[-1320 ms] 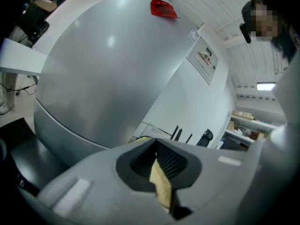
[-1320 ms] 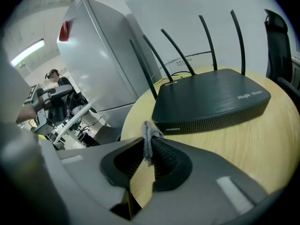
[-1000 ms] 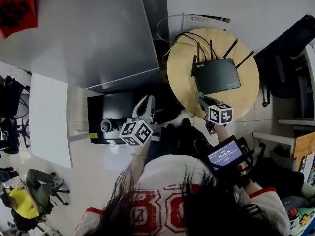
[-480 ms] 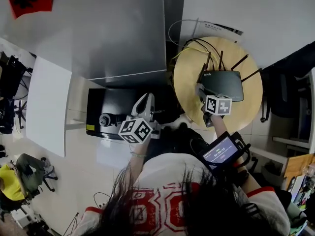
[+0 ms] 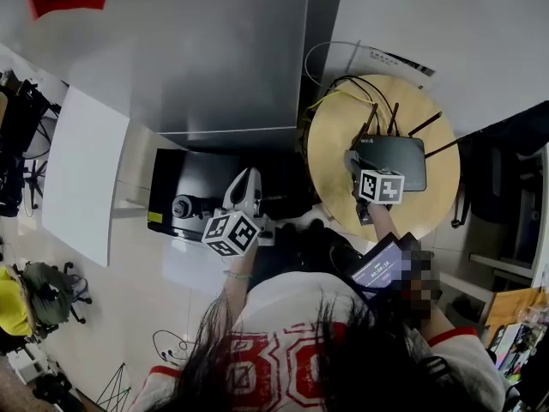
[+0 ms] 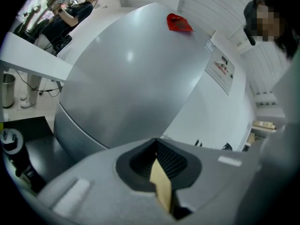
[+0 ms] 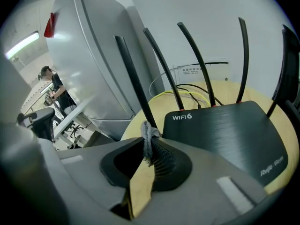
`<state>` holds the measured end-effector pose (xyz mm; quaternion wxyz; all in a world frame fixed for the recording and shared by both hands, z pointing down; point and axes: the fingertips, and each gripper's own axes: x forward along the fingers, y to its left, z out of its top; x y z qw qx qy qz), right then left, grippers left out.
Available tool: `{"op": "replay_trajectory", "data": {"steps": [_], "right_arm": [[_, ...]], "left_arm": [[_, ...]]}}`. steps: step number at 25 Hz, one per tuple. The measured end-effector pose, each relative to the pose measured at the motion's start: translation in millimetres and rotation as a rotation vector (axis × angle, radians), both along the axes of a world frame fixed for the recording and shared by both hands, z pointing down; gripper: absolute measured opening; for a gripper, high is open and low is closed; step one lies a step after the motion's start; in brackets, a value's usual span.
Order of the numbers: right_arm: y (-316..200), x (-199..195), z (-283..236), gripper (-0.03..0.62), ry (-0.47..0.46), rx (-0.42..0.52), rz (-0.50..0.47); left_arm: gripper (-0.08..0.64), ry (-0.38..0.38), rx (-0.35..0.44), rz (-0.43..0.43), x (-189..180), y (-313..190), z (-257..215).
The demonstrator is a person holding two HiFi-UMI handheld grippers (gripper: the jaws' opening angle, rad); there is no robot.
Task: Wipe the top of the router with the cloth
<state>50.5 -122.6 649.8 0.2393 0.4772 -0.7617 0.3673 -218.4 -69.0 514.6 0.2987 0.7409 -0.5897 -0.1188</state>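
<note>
Router (image 5: 396, 160): black, on round table (image 5: 330, 144), upper right of head view.
Right gripper (image 7: 147, 134): jaws clamped on grey cloth (image 7: 148, 142), beside the router's left edge.
Left gripper (image 6: 157, 146): jaws together, empty.
Risk: a sweep could knock the upright antennas (image 7: 161, 64) or shift the router.

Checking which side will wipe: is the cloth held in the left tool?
No, the left tool has its jaws closed on nothing, while the cloth is pinched in the right tool.
</note>
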Motion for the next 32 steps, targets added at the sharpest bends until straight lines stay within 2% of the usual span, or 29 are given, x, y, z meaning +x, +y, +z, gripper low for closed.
{"op": "replay_trajectory", "data": {"steps": [5,13,23,27,32], "right_arm": [[17.6,5.6,2.7,0.041,-0.017,-0.014,0.027],[63.3,7.8,9.7,0.041,-0.048,-0.041,0.064],[101.6,28.8,23.3,0.041,-0.040,-0.070,0.120],[111.8,45.9,28.7,0.042,-0.017,-0.084,0.180],[116.5,45.4,19.4,0.042,-0.049,-0.060,0.224]], "left_arm": [[0.000,0.003,-0.007,0.032,9.3,-1.1,2.5],[0.000,0.007,-0.010,0.132,36.7,0.4,4.9],[0.000,0.012,-0.013,0.237,66.2,6.8,6.7],[0.000,0.011,-0.008,0.250,68.4,9.1,5.5],[0.000,0.011,-0.005,0.264,68.6,13.2,4.2]]}}
